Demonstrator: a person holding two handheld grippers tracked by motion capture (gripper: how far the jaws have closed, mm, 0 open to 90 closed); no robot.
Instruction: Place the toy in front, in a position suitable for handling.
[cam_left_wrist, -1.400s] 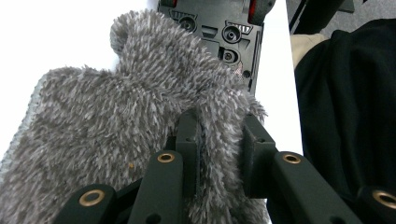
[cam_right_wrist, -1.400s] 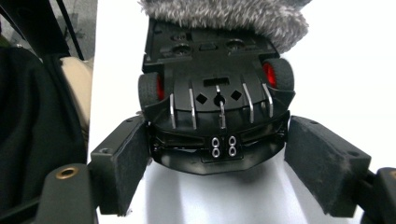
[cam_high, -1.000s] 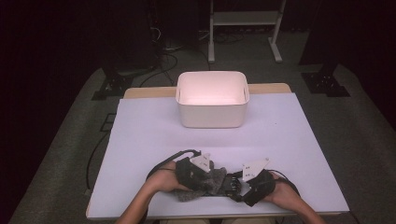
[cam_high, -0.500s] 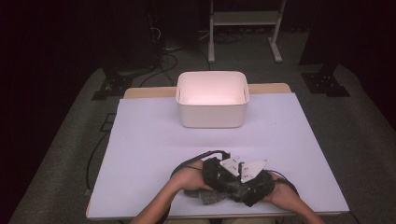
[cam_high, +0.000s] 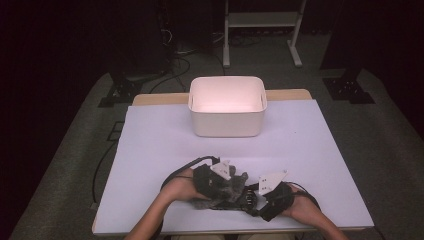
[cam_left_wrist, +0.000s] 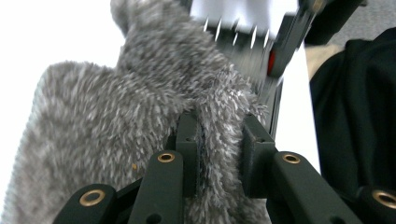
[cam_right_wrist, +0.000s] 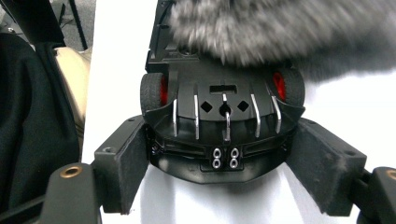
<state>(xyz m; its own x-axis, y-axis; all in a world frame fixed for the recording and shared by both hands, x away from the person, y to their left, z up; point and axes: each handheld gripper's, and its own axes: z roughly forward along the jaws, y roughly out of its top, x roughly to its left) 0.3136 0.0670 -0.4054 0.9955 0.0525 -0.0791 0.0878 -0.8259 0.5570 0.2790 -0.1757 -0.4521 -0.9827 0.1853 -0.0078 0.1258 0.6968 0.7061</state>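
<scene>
Two things in play near the front edge of the tabletop, just short of the white bin: a fuzzy grey cloth and a black toy car with red wheel hubs, cloth draped over the car's far end. Left tongs clenched on a fold of the cloth, pile bunched up between the pads. Right tongs grasping the car across its body, one pad pressed to each flank just behind the wheels. Seen from above, left tongs and right tongs almost touching, with the grey fluff lumped between them. Cloth probably light, floppy, zero stiffness, so any pinch holds, though a thin fold of fur could slide out under a tug; deeper bite on a doubled-up bit looks safer. Car likely hard plastic, light, smooth-sided and rolls on its wheels, so best gripped where it is now, on the flat flanks. Would steer clear of the thin chrome fins and the little exhaust tips, probably the fragile bits.
</scene>
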